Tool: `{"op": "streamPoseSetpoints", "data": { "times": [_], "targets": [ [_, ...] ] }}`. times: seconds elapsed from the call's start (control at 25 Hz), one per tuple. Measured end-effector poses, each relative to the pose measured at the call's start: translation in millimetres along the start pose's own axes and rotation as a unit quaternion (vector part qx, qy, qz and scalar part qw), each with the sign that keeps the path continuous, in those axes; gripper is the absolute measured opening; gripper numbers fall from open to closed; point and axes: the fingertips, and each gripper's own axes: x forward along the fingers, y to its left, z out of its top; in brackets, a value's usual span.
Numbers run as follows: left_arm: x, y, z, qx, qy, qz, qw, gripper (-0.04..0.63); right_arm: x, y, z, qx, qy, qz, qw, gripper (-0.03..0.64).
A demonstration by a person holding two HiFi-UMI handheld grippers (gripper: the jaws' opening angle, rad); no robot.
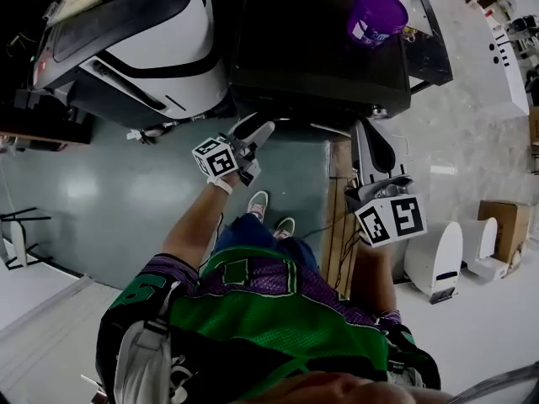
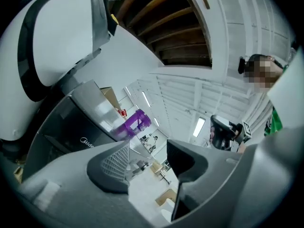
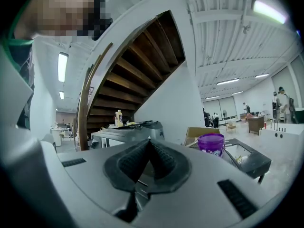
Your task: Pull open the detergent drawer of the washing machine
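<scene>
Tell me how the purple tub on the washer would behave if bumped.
The purple tub stands upright and squat, so it would probably slide rather than tip on the smooth top of the washing machine. It sits near a corner, so a shove might knock it off.

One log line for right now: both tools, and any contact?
left tool: open, empty | right tool: shut, empty | dark machine: no contact seen | purple tub: on top
</scene>
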Motion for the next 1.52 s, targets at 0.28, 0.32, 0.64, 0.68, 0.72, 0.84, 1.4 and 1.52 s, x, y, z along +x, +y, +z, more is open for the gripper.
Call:
{"op": "streamPoseSetpoints", "data": {
  "times": [0.28,0.32,0.64,0.68,0.72,0.84,1.4,1.52],
  "targets": [
    [4,67,-28,-0.049,-0.014,0.012,0.9986,0.249,4,-2,-23,-0.012,0.008,-0.025,1.000,0.002],
    [6,76,-31,-0.055,-0.015,0.013,0.9983,0.252,5,-2,-26,-0.015,0.010,-0.027,0.999,0.002],
    [18,119,-47,-0.107,-0.037,0.006,0.9936,0.276,10,1,-57,-0.035,0.034,-0.041,0.998,0.002],
    [18,126,-48,-0.108,-0.038,0.009,0.9934,0.278,11,1,-60,-0.034,0.036,-0.041,0.998,0.002],
    [19,132,-49,-0.108,-0.037,0.011,0.9934,0.280,13,1,-62,-0.033,0.036,-0.042,0.998,0.002],
    [22,145,-51,-0.108,-0.035,0.014,0.9934,0.287,18,0,-68,-0.034,0.040,-0.043,0.998,0.002],
    [38,155,-30,-0.147,-0.067,0.019,0.9867,0.376,22,-2,-69,-0.036,0.062,-0.061,0.996,0.002],
    [40,152,-27,-0.165,-0.080,0.025,0.9827,0.387,22,-2,-67,-0.039,0.065,-0.064,0.995,0.002]
  ]
}}
